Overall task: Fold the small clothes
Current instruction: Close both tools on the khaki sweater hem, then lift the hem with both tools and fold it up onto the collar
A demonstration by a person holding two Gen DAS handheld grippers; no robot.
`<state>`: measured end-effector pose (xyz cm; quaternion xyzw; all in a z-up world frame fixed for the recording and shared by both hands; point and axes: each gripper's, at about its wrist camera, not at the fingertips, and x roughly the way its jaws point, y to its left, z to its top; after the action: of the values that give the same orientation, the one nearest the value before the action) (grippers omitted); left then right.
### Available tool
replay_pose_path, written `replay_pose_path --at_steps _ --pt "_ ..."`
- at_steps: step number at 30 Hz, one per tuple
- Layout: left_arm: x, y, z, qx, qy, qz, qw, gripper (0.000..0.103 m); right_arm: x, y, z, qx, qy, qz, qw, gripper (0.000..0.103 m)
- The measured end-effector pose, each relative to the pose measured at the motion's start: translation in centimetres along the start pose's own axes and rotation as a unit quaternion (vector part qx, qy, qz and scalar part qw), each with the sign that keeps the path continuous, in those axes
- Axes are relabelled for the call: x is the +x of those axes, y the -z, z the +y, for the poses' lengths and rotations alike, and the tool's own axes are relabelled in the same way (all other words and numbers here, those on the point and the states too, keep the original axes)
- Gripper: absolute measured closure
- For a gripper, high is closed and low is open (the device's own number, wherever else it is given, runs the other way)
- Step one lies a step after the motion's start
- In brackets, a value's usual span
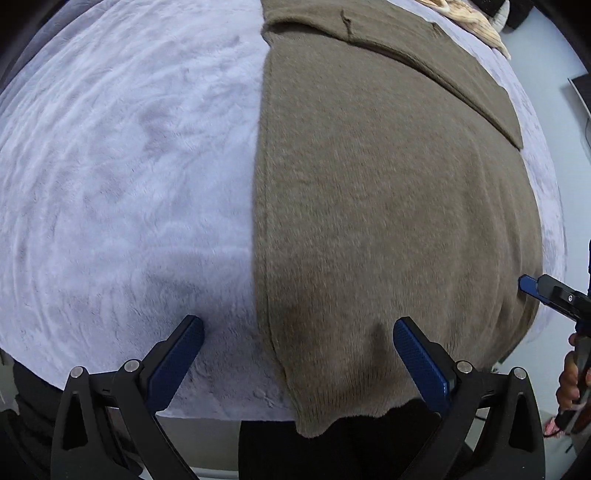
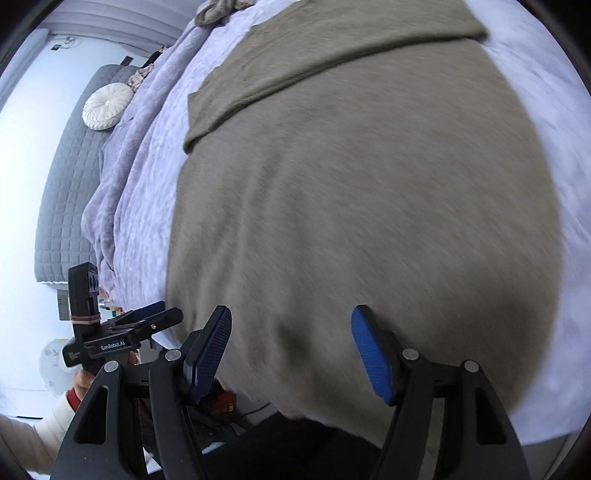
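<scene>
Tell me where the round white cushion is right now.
In the right wrist view, the round white cushion sits upper left, against the grey quilted headboard, beside the lilac blanket.

Blanket: a soft, fuzzy, pale purple blanket (image 1: 122, 177) covers the bed. It has small ripples in it, and at one side it is bunched into long folds (image 2: 122, 173).
Round pillow: a white round pillow (image 2: 107, 106) with a button in the middle sits on the grey cover.
Grey cover: a grey cover (image 2: 64, 206) sewn in little squares lies beside the purple blanket.
Pile of cloth: a cream, wrinkly bit of cloth (image 1: 476, 22) lies at the far end of the bed.
Wall: it is plain white (image 2: 26, 155).
</scene>
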<state>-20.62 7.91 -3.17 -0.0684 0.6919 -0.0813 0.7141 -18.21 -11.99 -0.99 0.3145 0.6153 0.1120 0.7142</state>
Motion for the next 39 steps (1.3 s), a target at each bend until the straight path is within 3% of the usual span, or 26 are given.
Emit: replay_pose_path --at_steps 3,6,9,13,18,19,21,22,23,24,25,29,34,39 --pt "0.3 1.3 -0.5 0.026 0.008 0.013 0.9996 0.0 -1.7 2.2 -2.3 0.014 0.027 0.003 1.0 0.031" --pt "0.7 2.9 -1.1 0.031 0.041 0.032 0.9982 0.0 -3.4 4.4 -4.7 0.033 0.054 0.004 0.998 0.031" --pt "0.8 3.8 -2.1 0.036 0.071 0.052 0.9955 0.0 -4.4 6.2 -6.8 0.065 0.05 -0.001 0.997 0.033" --pt "1.7 3.9 -2.7 0.049 0.074 0.051 0.9947 0.0 -4.8 7.5 -8.5 0.088 0.074 -0.003 0.993 0.033" --pt "1.8 3.4 -1.1 0.017 0.103 0.045 0.9935 0.002 -3.3 7.7 -9.7 0.113 0.019 -0.002 0.993 0.033" --pt "1.7 3.3 -1.1 0.015 0.102 0.044 0.9937 0.009 -2.6 7.6 -9.7 0.115 0.01 0.003 0.993 0.033" --pt "1.3 3.4 -0.7 0.024 0.086 0.044 0.9951 0.028 -1.4 7.5 -10.1 0.121 -0.003 0.018 0.992 0.036" --pt "1.2 3.2 -0.7 0.03 0.08 0.044 0.9953 0.045 -1.1 7.8 -10.1 0.127 -0.01 0.026 0.992 0.053" --pt "0.9 3.2 -0.4 0.035 0.086 0.047 0.9945 0.069 -0.9 8.0 -10.2 0.13 -0.015 0.032 0.991 0.069" --pt "0.9 2.9 -0.3 0.034 0.115 0.056 0.9912 0.083 -0.7 8.2 -10.1 0.134 -0.021 0.038 0.99 0.088" --pt "0.9 2.4 0.2 0.027 0.145 0.066 0.9868 0.092 -0.8 8.5 -10.0 0.141 -0.038 0.034 0.989 0.091" --pt "-1.5 1.6 1.1 0.021 0.202 0.049 0.9779 0.092 -2.4 8.6 -9.4 0.158 -0.135 0.001 0.978 0.092" --pt "-5.1 -0.1 1.7 -0.018 0.268 0.009 0.9633 0.092 -4.3 6.2 -8.2 0.172 -0.221 -0.039 0.959 0.092" --pt "-8.0 -3.5 1.6 -0.027 0.282 -0.039 0.9581 0.092 -5.8 2.6 -7.2 0.165 -0.282 -0.07 0.942 0.092"
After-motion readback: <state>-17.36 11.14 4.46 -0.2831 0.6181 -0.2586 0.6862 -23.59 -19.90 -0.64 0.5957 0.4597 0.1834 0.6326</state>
